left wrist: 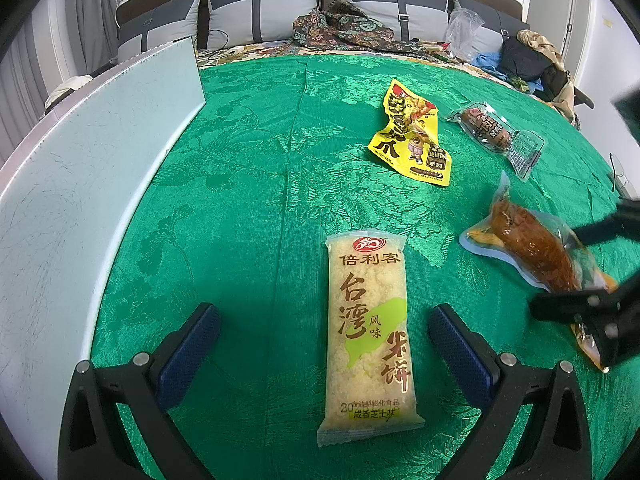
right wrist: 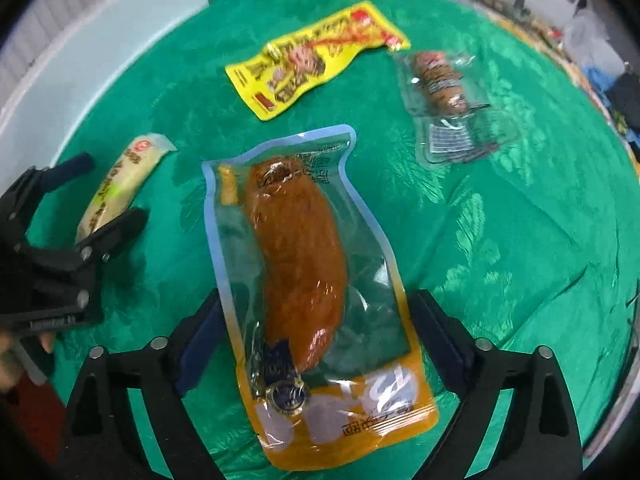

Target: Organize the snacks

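Note:
A pale yellow rice cracker pack [left wrist: 368,332] lies lengthwise on the green cloth [left wrist: 248,184]. My left gripper [left wrist: 324,344] is open and straddles it, with both blue pads clear of the wrapper. In the right wrist view the same pack [right wrist: 120,180] sits between those fingers. A clear vacuum pack of brown meat [right wrist: 300,264] lies flat on the cloth. My right gripper [right wrist: 318,332] is open around its lower half, pads just off the edges. In the left wrist view that meat pack [left wrist: 532,248] is at the right.
A yellow snack pouch [left wrist: 412,132] and a small clear sausage pack [left wrist: 488,128] lie farther back on the cloth. A white board [left wrist: 80,184] borders the left side. Pillows, patterned fabric and bags crowd the far edge.

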A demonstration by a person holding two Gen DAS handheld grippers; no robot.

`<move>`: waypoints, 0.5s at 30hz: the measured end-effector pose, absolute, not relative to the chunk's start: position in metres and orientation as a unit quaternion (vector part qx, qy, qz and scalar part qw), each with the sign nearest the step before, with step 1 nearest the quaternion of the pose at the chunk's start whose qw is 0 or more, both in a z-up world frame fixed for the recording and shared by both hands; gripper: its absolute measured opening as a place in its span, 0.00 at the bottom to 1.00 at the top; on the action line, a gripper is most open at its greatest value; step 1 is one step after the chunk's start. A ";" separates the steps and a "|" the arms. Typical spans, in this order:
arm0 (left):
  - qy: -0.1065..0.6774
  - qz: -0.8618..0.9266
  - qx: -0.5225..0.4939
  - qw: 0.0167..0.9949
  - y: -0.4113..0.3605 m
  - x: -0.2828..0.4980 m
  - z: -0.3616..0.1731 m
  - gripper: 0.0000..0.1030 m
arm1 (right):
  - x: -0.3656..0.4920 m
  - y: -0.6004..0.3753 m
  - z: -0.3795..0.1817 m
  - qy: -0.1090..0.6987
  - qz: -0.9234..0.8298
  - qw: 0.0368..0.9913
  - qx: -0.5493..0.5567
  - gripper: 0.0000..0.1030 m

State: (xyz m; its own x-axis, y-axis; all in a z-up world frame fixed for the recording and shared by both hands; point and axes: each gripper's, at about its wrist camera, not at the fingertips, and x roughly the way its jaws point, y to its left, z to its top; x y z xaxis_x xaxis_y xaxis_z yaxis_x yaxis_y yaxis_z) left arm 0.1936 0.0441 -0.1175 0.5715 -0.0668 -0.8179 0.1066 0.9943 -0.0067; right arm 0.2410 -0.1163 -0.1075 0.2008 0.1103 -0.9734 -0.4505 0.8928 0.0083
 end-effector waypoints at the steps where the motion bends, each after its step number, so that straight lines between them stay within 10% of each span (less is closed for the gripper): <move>1: 0.460 -0.049 0.022 0.886 0.044 0.193 -0.117 1.00 | 0.249 -0.112 -0.109 0.619 0.183 0.750 -0.145 0.94; 5: 0.470 -0.061 0.031 0.880 0.044 0.196 -0.117 1.00 | 0.262 -0.107 -0.108 0.618 0.197 0.744 -0.162 0.91; 9: 0.513 -0.098 0.053 0.851 0.046 0.203 -0.115 0.96 | 0.264 -0.125 -0.090 0.622 0.201 0.750 -0.099 0.54; 12: 0.513 -0.112 0.062 0.849 0.043 0.200 -0.110 0.80 | 0.267 -0.148 -0.083 0.633 0.205 0.746 -0.026 0.37; 15: 0.509 -0.125 0.071 0.849 0.032 0.198 -0.103 0.37 | 0.266 -0.165 -0.085 0.638 0.204 0.742 0.027 0.37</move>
